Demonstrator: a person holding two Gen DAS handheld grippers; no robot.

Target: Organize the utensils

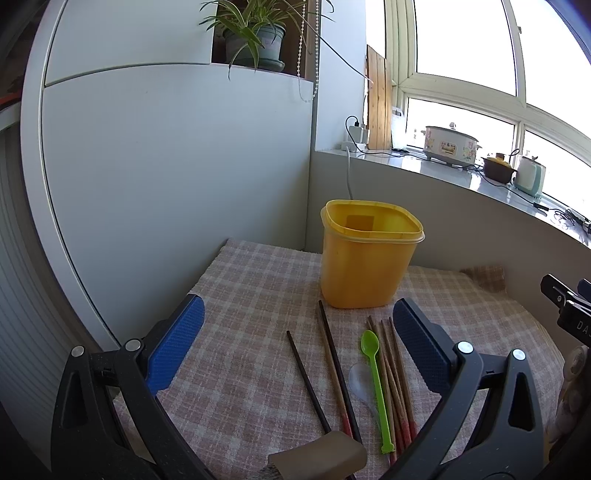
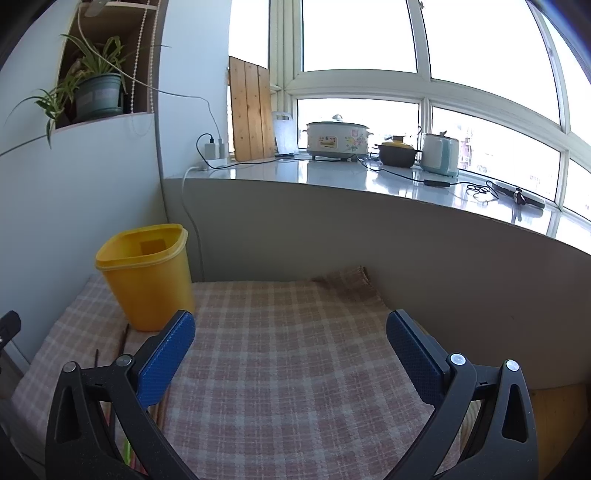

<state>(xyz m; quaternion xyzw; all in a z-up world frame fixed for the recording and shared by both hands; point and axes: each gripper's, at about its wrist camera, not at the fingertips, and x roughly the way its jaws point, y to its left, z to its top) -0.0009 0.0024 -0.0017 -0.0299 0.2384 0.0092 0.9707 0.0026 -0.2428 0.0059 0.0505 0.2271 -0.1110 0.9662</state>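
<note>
Chopsticks & green spoon lie loose on desk cloth near yellow bin, both hand-held grippers, left & right, released, empty; risk: thin sticks roll/scatter if pinched off-centre.

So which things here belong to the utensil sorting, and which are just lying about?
Belongs to the job:
yellow tub
chopsticks
green spoon
clear spoon

Just lying about:
potted plant
cooker
brown pot
wooden board
checked cloth
</note>
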